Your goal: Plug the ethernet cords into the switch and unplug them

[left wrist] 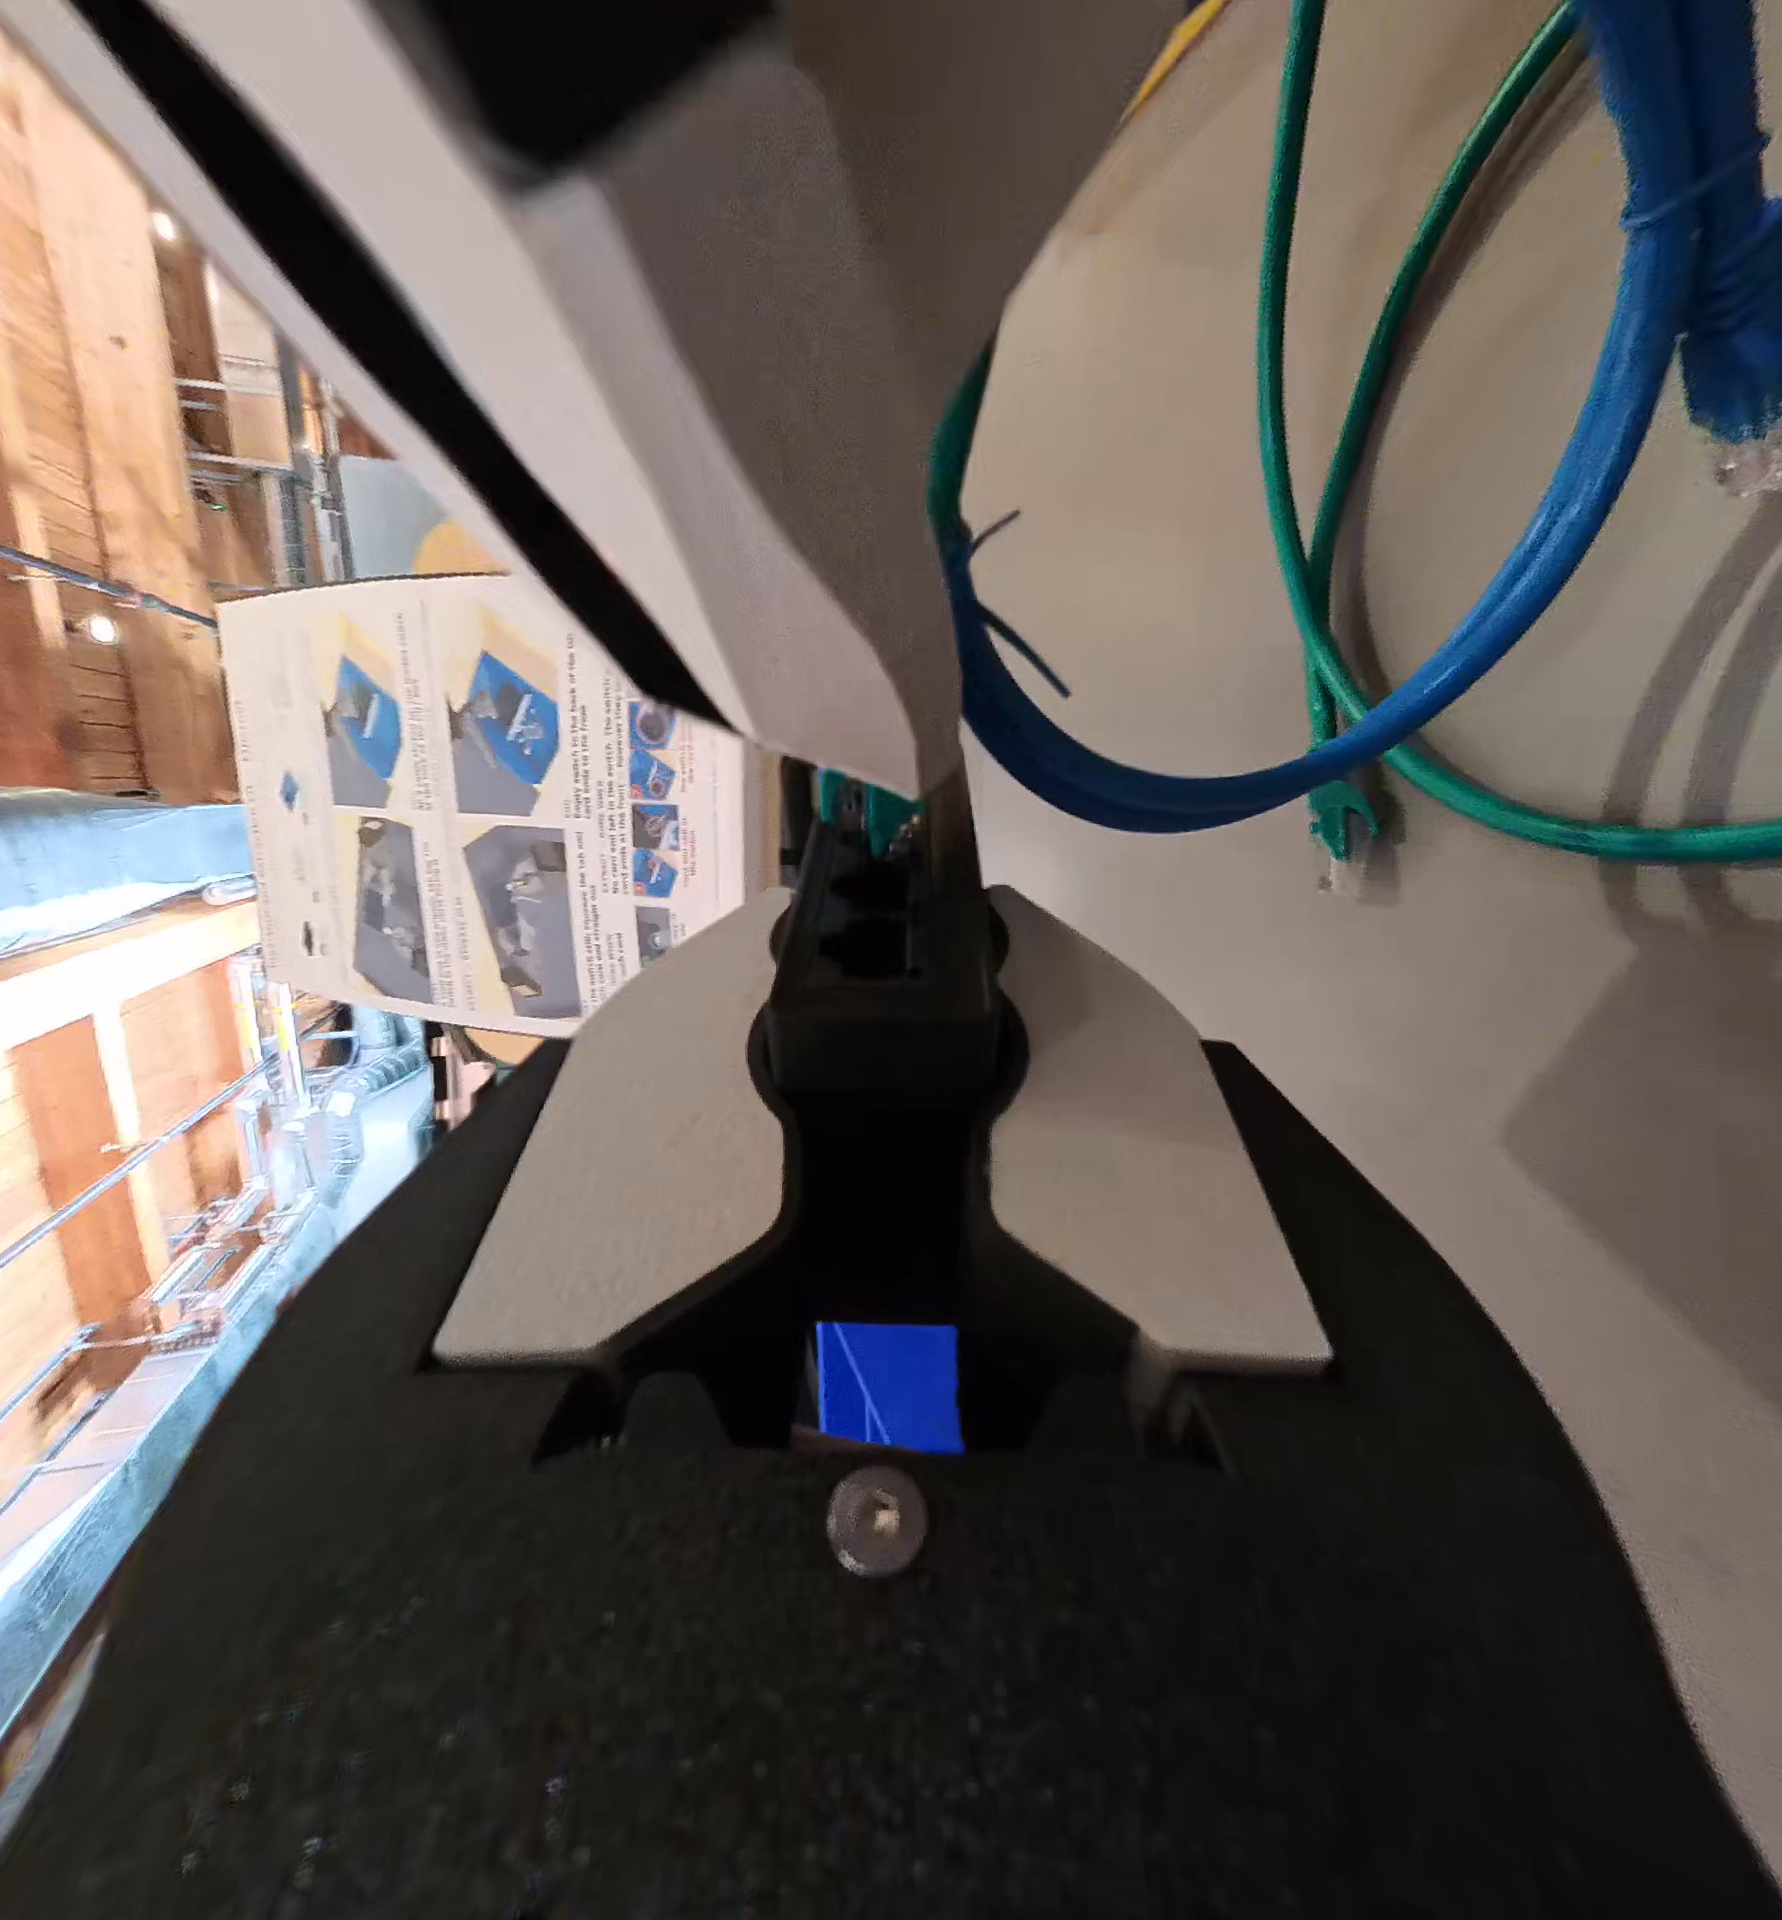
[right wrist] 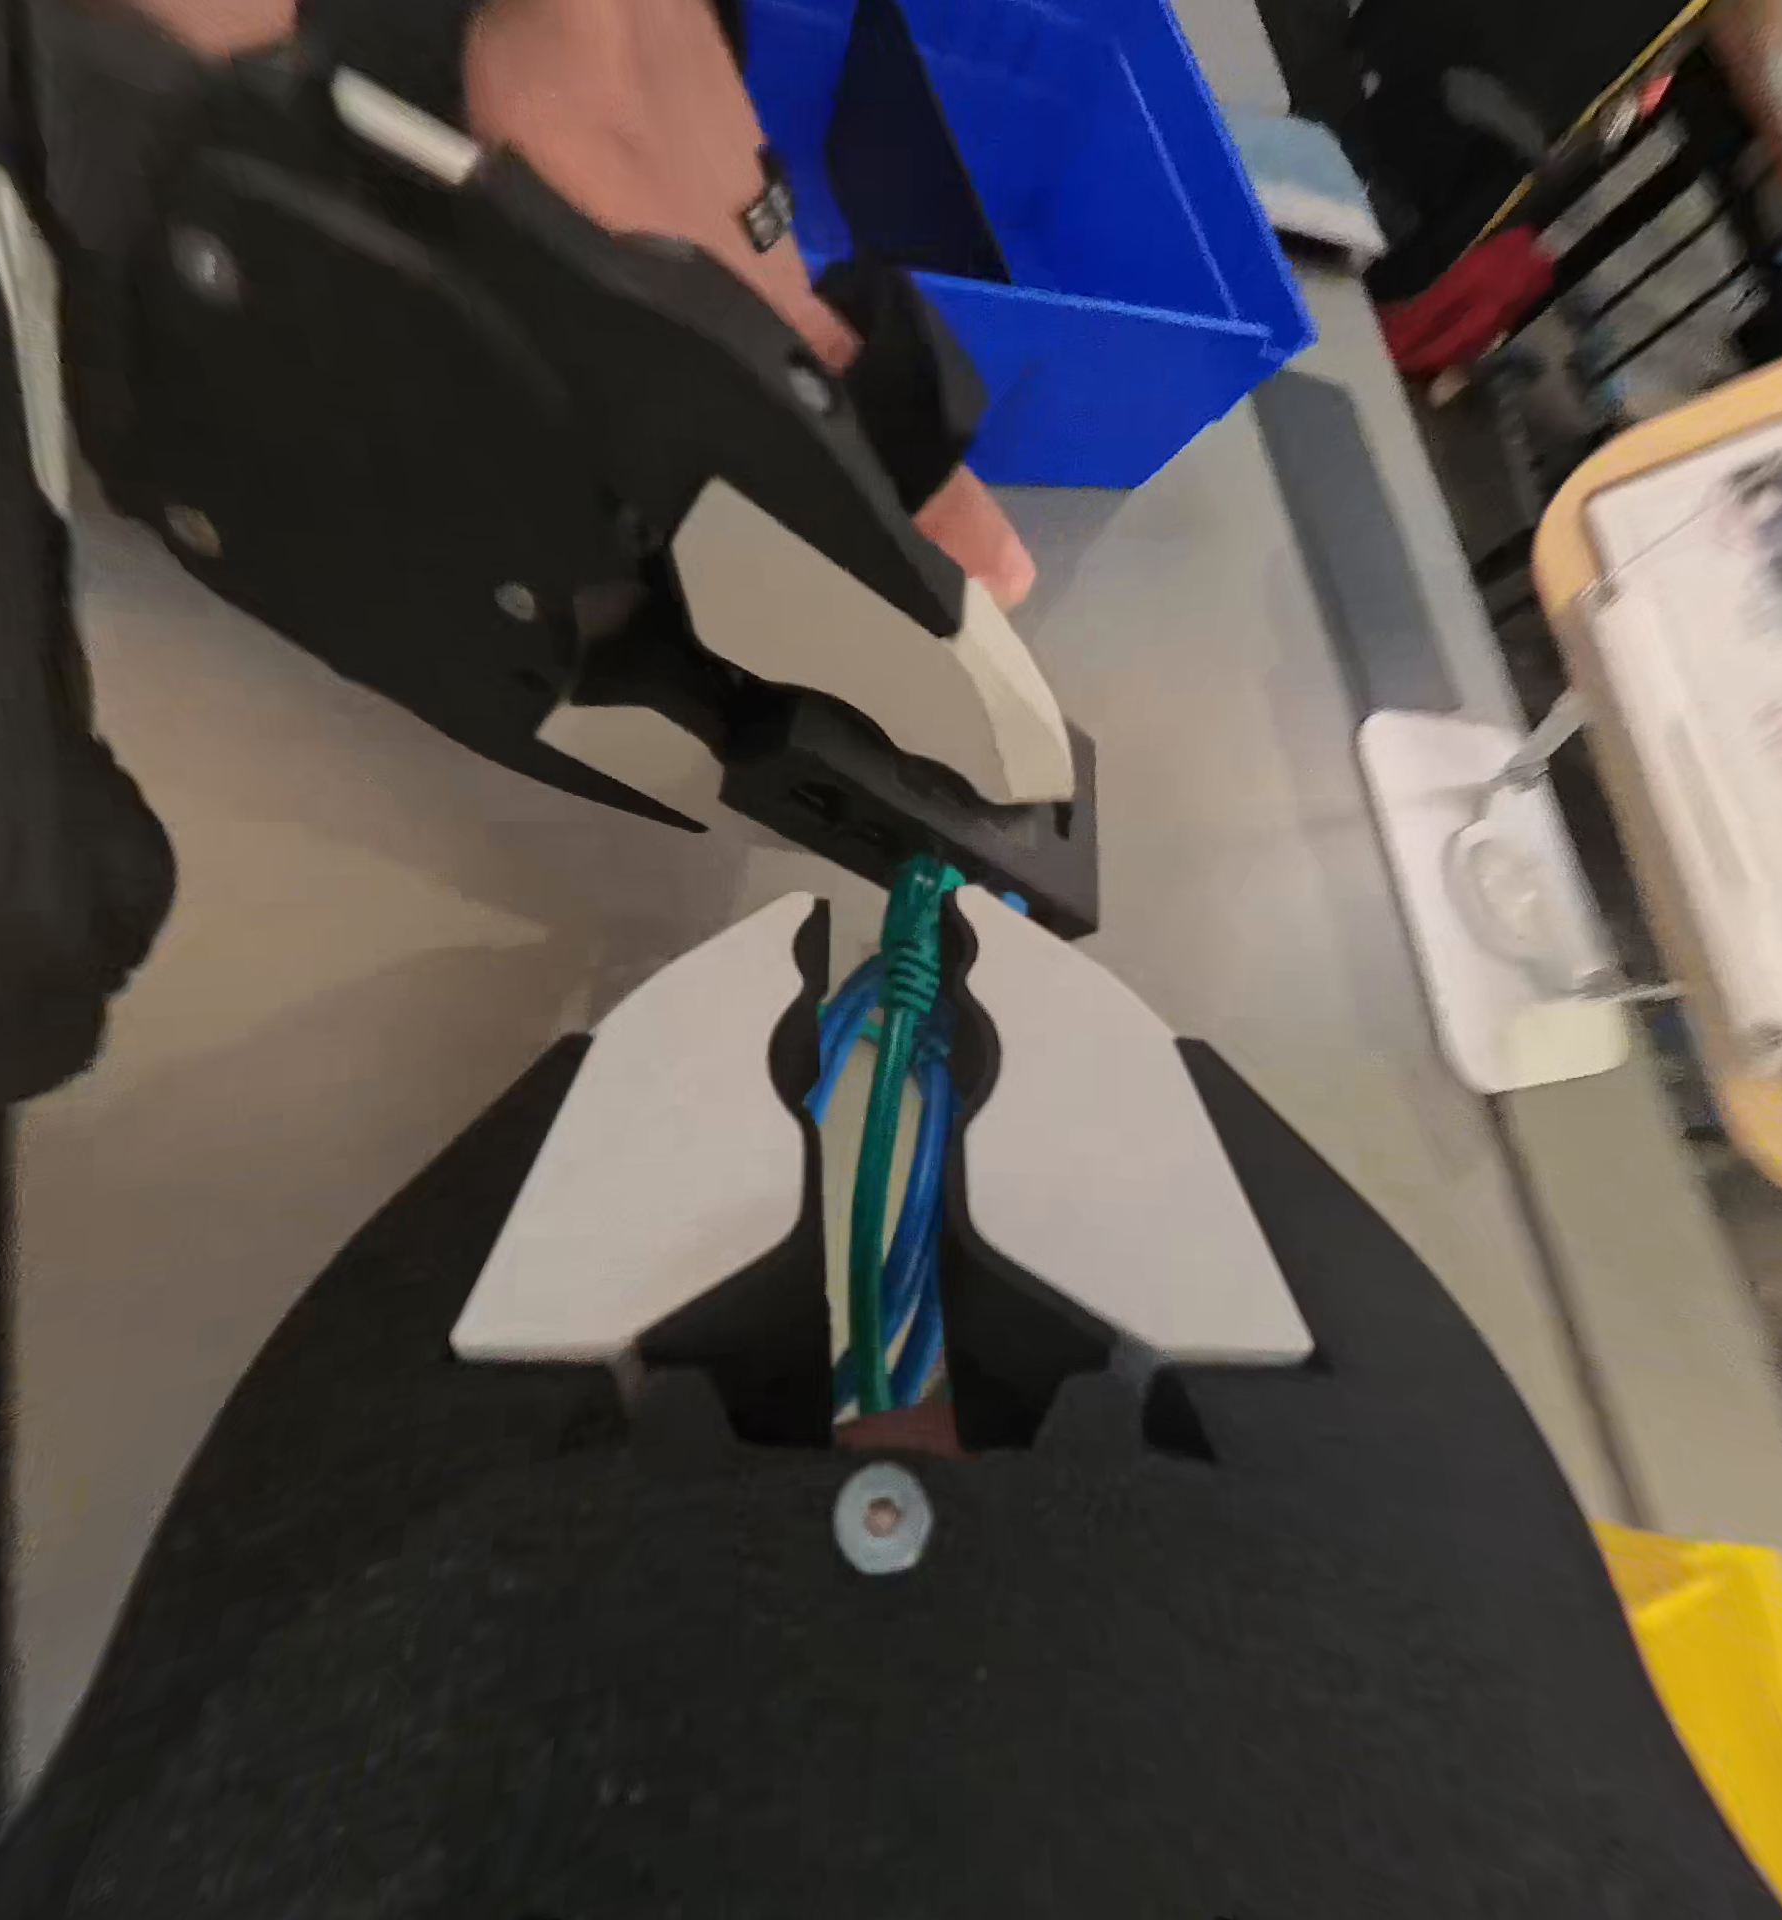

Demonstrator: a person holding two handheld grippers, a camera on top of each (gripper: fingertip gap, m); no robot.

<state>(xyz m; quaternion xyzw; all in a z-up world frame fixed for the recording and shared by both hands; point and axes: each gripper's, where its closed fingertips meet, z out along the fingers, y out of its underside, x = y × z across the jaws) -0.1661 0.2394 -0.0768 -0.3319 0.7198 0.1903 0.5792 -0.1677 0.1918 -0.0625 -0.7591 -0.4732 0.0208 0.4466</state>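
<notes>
My left gripper [left wrist: 887,904] is shut on the small black switch [left wrist: 882,977], holding it by its end with the ports facing away. In the right wrist view a person's hand holds this gripper [right wrist: 871,800] and the switch [right wrist: 970,831] above the table. My right gripper [right wrist: 887,909] is shut on the green ethernet plug [right wrist: 913,935], which sits in a port of the switch. Green and blue cords [right wrist: 897,1195] run back between its fingers. A finger [left wrist: 710,468] of the right gripper shows large in the left wrist view. A loose blue plug [left wrist: 1770,457] and a loose green plug [left wrist: 1344,821] lie on the grey table [left wrist: 1489,1039].
A blue bin [right wrist: 1074,312] stands behind the switch. A yellow bin [right wrist: 1739,1683] is at the lower right. A white holder [right wrist: 1469,904] and a wooden-rimmed board [right wrist: 1697,436] are at the right. A printed instruction sheet [left wrist: 430,790] stands beyond the switch.
</notes>
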